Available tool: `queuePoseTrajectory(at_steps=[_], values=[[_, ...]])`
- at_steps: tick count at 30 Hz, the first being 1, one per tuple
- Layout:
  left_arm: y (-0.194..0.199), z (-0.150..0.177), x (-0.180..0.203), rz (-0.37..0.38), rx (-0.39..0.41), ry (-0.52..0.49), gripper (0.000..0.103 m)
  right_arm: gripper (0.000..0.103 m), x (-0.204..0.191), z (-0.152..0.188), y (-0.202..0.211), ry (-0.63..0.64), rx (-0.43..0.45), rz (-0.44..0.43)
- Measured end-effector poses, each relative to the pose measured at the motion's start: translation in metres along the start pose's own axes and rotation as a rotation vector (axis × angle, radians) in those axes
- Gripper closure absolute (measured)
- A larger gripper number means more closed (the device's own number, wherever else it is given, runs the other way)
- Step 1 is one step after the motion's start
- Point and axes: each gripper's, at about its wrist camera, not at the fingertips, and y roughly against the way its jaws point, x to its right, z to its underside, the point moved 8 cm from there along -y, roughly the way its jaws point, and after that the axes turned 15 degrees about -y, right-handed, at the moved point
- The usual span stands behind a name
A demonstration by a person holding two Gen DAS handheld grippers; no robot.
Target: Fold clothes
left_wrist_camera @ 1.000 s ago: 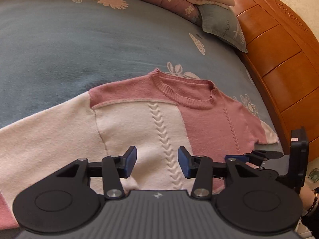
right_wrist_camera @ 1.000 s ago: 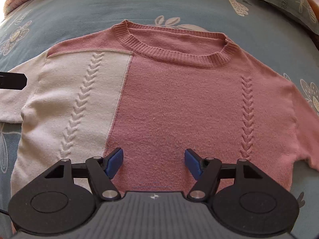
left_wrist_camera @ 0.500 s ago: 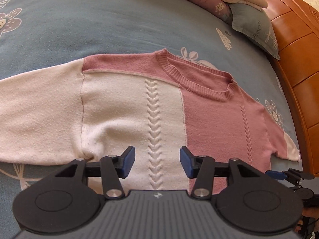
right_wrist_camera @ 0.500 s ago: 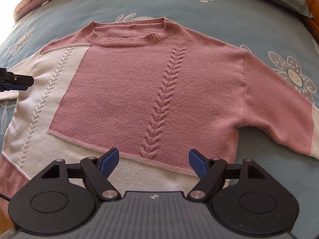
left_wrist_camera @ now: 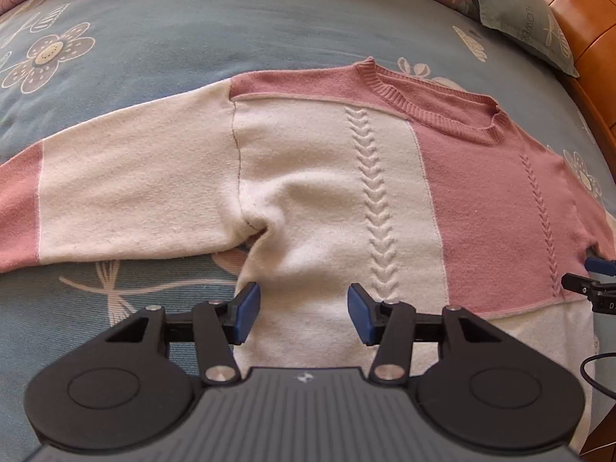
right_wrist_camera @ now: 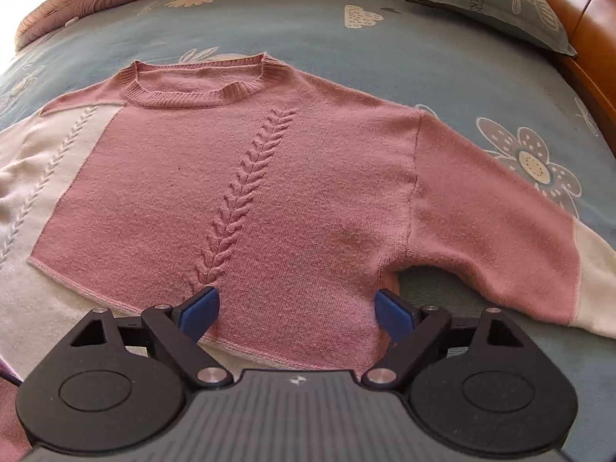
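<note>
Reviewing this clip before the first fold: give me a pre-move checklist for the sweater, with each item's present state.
1. Sweater spread face up on the bed cover: ok.
2. Both sleeves out sideways: ok, cream sleeve, pink sleeve.
3. Fabric smooth: not ok, a pucker at the cream armpit.
4. Left gripper empty: ok, jaws apart above the cream panel.
5. Right gripper empty: ok, jaws have just been opening wide over the pink side edge, pads not pinching it.
6. Lower hem flat: cannot tell, hidden behind the grippers.
</note>
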Motion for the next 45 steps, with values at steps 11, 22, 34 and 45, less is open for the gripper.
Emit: queuePoseTrajectory(at_steps=[11,22,34,45], values=[[0.0,0.025,-0.004,0.123,0.002,0.05,0.047,0.003,-0.033,0.044,-0.002,-0.003,-0.05,0.019],[-0.011,0.02,0.009,0.121,0.065,-0.014,0.037,0.0,-0.032,0.058,0.0,0.0,-0.073,0.01],[-0.008,0.033,0.028,0.031,0.031,-0.172,0.033,0.0,-0.033,0.06,0.0,0.025,-0.097,0.02],[0.057,0.089,0.068,-0.046,0.245,-0.217,0.029,0.0,-0.024,0.107,0.055,0.075,0.052,0.035]])
